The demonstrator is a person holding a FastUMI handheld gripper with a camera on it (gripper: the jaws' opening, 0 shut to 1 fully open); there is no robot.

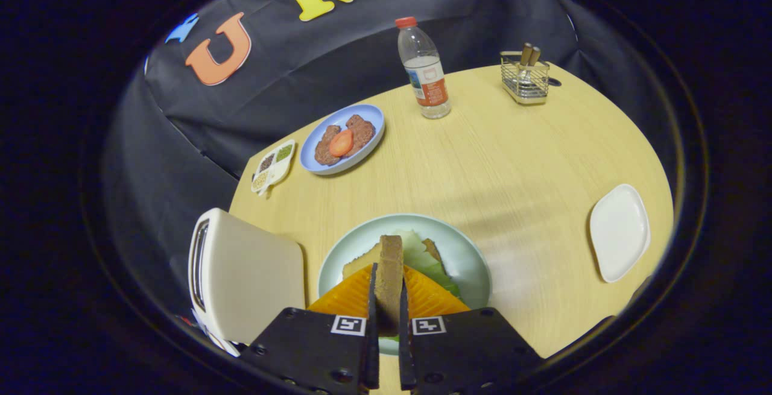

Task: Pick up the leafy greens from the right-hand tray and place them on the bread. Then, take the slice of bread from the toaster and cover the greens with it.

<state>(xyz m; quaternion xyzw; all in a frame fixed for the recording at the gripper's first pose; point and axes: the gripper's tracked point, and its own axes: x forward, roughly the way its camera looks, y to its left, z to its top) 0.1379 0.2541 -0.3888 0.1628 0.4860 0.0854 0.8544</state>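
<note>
Gripping a slice of bread [389, 274] edge-up, the gripper [386, 298] is closed on it, 1 finger pressed to each face. The slice is held over the pale green plate [467, 256], seemingly so it can be lowered flat as a cover. Leafy greens [422, 259] are already laid on the bottom bread [359, 262] there. The toaster [241, 274] stands near left, the emptied white tray [618, 232] right. Much of the sandwich is hidden behind the fingers and the held slice, and the toaster's slot is barely seen.
</note>
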